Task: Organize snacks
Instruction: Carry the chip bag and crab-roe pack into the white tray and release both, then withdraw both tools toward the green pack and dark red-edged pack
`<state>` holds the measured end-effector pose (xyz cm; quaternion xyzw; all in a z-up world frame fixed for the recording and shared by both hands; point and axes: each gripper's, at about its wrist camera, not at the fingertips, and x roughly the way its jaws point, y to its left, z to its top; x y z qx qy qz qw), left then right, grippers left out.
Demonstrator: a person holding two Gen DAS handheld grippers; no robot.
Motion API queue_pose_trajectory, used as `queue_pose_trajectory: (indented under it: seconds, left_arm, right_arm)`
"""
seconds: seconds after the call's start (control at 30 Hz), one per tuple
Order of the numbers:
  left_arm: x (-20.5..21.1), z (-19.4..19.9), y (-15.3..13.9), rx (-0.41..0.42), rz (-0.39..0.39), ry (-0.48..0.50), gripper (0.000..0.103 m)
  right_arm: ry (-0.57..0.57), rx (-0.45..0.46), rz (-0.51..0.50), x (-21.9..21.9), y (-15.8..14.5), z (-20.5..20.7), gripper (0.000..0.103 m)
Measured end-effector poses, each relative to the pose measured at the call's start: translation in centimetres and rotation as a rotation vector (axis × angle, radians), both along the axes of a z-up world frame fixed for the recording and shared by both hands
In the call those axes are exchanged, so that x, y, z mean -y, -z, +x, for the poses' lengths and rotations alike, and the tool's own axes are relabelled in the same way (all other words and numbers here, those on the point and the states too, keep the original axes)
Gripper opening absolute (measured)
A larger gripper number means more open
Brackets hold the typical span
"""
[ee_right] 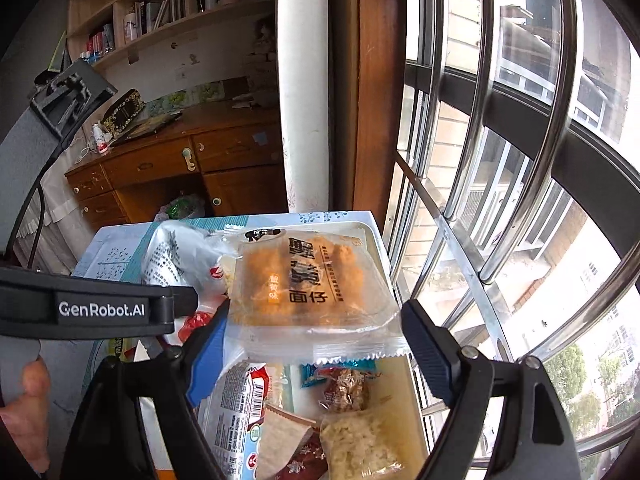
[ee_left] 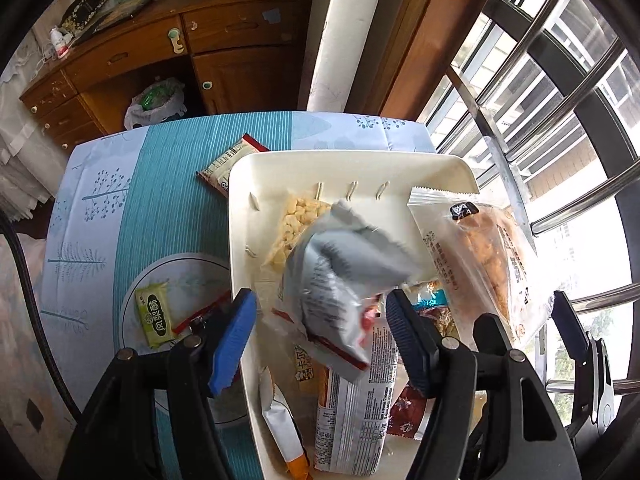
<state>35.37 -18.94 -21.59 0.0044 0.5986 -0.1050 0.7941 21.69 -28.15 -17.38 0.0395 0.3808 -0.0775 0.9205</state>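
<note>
On the left, a table (ee_left: 160, 184) under a blue striped cloth. Near its left edge, a round plate (ee_left: 192, 264) bearing 1 green packet (ee_left: 154, 314), with a red-edged wrapper beside that, partly hidden behind the left gripper's finger. Farther off, 1 brown-and-white packet (ee_left: 224, 168) lying on the cloth, its right end tucked behind the tray's far left corner.

To the right of the plate, a cream tray (ee_left: 352, 168) full of snacks: a clear bag of pale pieces (ee_left: 298, 216) at the far side, a long white printed packet (ee_left: 356, 412) near, and smaller red and blue wrappers to its right.

Over the tray, the left gripper (ee_left: 324, 340) pointing steeply down, jaws apart, with a crumpled grey packet (ee_left: 336, 264) blurred between them; blue left pad clear of it.

Farther right, a clear packet of orange noodles (ee_right: 308, 280) raised above the tray's right side, tilted. Clamped across its near sealed edge by the right gripper (ee_right: 316, 356), jaws wide around it.

At the far right, a barred window (ee_left: 560, 120).
</note>
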Motion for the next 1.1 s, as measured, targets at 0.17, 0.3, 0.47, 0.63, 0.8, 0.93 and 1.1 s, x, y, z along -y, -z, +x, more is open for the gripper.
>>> queue_pose_trajectory:
  seconds: [0.17,0.3,0.47,0.63,0.8,0.93,1.1]
  left_arm:
    - [-0.3,0.0,0.2,-0.001,0.010,-0.005,0.083]
    - [-0.6,0.0,0.0,0.002,0.006,-0.003,0.084]
    - [-1.6,-0.6,-0.8,0.027,-0.008,0.008,0.084]
    - [-3.0,-1.3,-1.8,0.062,-0.027,0.030,0.084]
    - [-5.1,-2.0,-2.5,0.085,-0.024,0.067,0.084]
    - [-7.0,-2.6,-2.9,0.097,-0.023,0.103,0.084]
    - [-9.7,-3.1,-2.8,0.098,-0.011,0.141,0.084]
  right_arm:
    - [0.024,-0.017,0.027,0.6,0.3,0.4,0.087]
    - [0.031,0.015,0.019,0.4,-0.2,-0.1,0.089]
    - [0.033,0.024,0.020,-0.2,-0.7,-0.4,0.091]
    - [0.039,0.041,0.016,-1.4,-1.4,-1.0,0.091]
    - [0.067,0.055,0.013,-2.9,-2.1,-1.8,0.091]
    - [0.097,0.051,0.029,-4.4,-2.2,-2.5,0.091]
    - [0.145,0.043,0.045,-6.8,-2.2,-3.9,0.092]
